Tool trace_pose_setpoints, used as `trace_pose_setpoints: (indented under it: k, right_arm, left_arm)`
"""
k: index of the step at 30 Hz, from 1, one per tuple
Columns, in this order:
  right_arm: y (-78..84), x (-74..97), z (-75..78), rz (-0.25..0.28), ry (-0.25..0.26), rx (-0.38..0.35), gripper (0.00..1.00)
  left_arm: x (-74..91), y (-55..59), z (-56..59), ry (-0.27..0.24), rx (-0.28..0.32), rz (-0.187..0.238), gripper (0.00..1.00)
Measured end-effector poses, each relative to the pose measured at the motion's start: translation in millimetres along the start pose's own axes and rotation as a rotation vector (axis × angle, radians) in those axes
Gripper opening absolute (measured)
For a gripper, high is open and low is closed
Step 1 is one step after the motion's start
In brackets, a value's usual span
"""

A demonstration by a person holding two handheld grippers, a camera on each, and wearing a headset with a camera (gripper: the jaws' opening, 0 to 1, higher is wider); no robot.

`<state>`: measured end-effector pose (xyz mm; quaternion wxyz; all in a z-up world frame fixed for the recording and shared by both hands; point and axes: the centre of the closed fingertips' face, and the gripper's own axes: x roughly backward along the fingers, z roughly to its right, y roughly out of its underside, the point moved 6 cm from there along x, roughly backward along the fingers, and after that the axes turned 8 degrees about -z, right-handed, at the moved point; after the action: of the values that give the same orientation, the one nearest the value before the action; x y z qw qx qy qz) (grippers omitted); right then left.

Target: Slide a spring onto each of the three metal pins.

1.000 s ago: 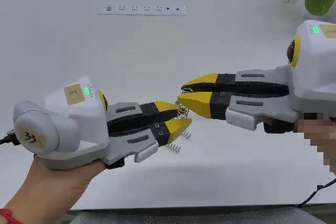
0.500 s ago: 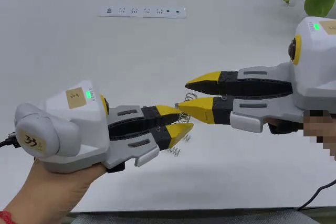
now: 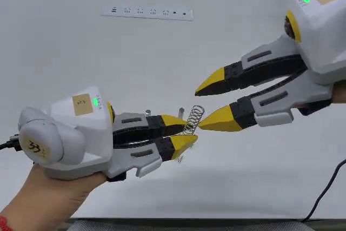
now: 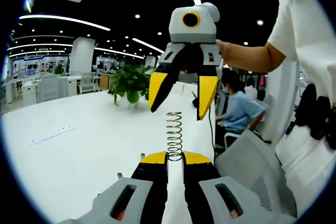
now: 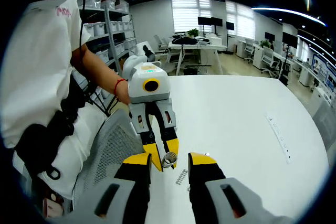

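My left gripper is shut on the lower end of a coil spring, which sticks up and to the right from its yellow tips. In the left gripper view the spring stands straight out from the closed jaws. My right gripper hovers open just beyond the spring's free end, one jaw above it and one below, not touching. In the right gripper view the spring faces end-on between my open yellow fingertips. A short metal pin stands on the white table behind the spring. A loose spring lies on the table below.
A white power strip lies at the far side of the table. The table's near edge runs just below my left hand, with a grey mesh chair beside it. A potted plant stands at the far end.
My right gripper has opened, let go of the spring and lifted up and to the right. The spring stays in my left gripper, now more exposed and tilted upward.
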<state>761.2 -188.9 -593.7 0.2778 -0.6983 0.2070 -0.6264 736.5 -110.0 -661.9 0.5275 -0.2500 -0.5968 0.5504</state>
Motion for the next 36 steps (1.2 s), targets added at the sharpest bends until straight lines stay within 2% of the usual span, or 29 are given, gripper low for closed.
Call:
trace_pose_setpoints:
  k: [3, 10, 13, 21, 27, 36]
  right_arm:
    - [-4.6, -4.9, -1.1, -0.073, -0.058, 0.056, 0.26]
    - [-4.5, -15.4, -1.3, -0.271, -0.139, 0.202, 0.21]
    - [-1.4, -20.2, 1.1, -0.341, -0.155, 0.255, 0.21]
    - [0.9, -27.6, 1.3, -0.376, -0.195, 0.274, 0.16]
    - [3.4, -27.4, 2.1, -0.381, -0.194, 0.277, 0.13]
    - [3.0, -29.2, 0.4, -0.386, -0.183, 0.263, 0.12]
  left_arm:
    - [-0.7, 1.1, 0.6, 0.008, -0.005, -0.005, 0.1]
    - [-2.2, 1.6, 1.3, 0.018, -0.015, -0.012, 0.1]
    - [-2.7, 2.0, 1.5, 0.023, -0.017, -0.015, 0.1]
    - [-3.1, 3.7, 2.0, 0.034, -0.019, -0.014, 0.1]
    - [-3.4, 4.1, 2.6, 0.041, -0.02, -0.01, 0.1]
    - [-3.7, 5.9, 2.3, 0.044, -0.021, -0.011, 0.1]
